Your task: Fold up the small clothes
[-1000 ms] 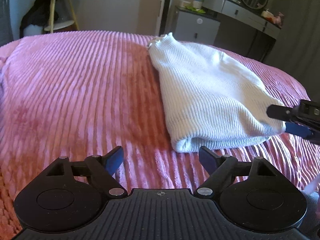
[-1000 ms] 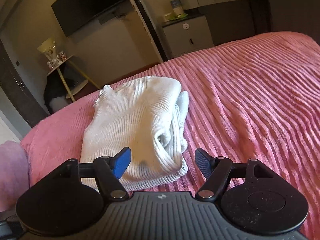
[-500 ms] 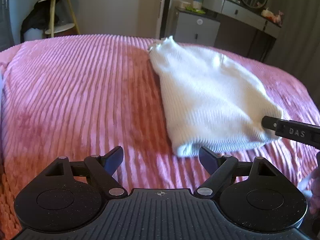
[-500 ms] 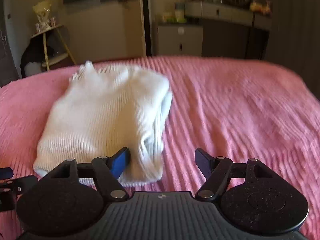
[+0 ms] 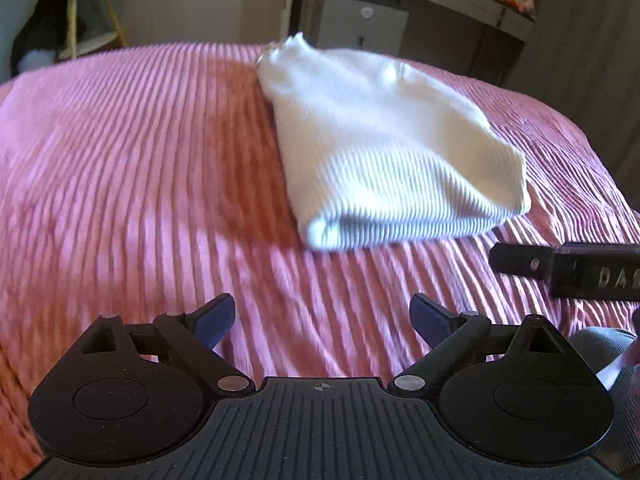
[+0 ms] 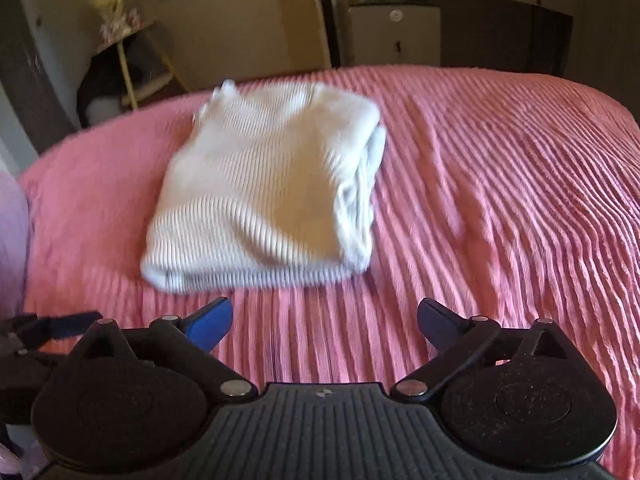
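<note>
Fingers first: my left gripper (image 5: pixel 322 322) and right gripper (image 6: pixel 325 324) are both opening wide, nothing between the blue pads, both short of the garment. Beyond them the white ribbed knit garment (image 6: pixel 264 192) lies folded into a thick rectangle on the pink ribbed bedspread (image 6: pixel 500 200), rounded fold toward me, layered edges stacked on its right side.

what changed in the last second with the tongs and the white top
The right tongs backed off the folded white top: one pad overlapped its near edge before; now it lies clear ahead, jaws opening with nothing between. The left tongs are opening too, also empty. The top stayed folded on the pink bedspread.
</note>
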### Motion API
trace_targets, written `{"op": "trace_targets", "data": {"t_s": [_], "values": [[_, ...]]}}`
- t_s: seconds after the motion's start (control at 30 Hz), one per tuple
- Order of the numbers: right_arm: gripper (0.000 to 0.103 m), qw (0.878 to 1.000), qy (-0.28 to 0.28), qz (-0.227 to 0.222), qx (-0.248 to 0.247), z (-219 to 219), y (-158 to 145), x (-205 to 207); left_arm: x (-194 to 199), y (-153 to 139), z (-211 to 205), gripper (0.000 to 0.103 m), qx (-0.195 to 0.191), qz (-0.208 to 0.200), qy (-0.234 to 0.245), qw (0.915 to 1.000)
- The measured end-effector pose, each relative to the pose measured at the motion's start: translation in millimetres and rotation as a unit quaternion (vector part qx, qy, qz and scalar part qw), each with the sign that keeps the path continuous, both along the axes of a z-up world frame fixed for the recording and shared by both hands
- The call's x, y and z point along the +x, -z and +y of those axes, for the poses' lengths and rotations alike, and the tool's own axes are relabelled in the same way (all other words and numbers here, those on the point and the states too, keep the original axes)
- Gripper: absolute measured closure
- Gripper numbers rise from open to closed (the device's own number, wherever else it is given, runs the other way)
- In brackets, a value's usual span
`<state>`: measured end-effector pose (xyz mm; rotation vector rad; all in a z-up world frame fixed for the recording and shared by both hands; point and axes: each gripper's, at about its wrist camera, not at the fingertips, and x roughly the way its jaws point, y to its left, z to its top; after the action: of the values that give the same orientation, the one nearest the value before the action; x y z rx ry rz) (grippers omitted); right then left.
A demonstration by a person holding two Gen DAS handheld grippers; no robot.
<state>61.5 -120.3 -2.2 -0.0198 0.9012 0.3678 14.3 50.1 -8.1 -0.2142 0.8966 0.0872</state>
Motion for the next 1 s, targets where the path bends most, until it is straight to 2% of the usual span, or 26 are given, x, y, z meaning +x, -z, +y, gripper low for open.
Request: {"op": "trace_targets", "data": {"t_s": [0.13, 0.23, 0.37, 0.5, 0.57, 0.67, 1.0], "values": [[0.004, 1.000, 0.005, -0.012, -0.015, 4, 6, -12, -8, 2, -3, 0.006, 0.021, 0.005, -0.009, 0.9997], [0.004, 0.999, 0.012, 0.009, -0.031, 8, 7, -11, -12, 1, -10, 0.005, 0.035, -0.001, -0.005, 0.9994], [0.004, 0.999, 0.023, 0.004, -0.027, 2, 6, -17, -16, -4, -15, 0.003, 0.057, -0.009, -0.015, 0.9982], [0.004, 0.999, 0.028, 0.004, -0.043, 2, 7, -18, -22, -14, -12, 0.002, 0.048, -0.017, -0.027, 0.9983], [0.004, 0.998, 0.025, -0.003, -0.056, 6, 7, -22, -23, -15, -12, 0.002, 0.055, -0.018, -0.033, 0.9977], [0.004, 0.998, 0.019, -0.012, -0.067, 9, 7, -23, -22, -12, -9, 0.002, 0.059, -0.003, -0.042, 0.9974], [0.004, 0.998, 0.035, -0.012, -0.057, 6, 8, -20, -19, -7, 1, 0.002, 0.040, 0.009, -0.058, 0.9975]]}}
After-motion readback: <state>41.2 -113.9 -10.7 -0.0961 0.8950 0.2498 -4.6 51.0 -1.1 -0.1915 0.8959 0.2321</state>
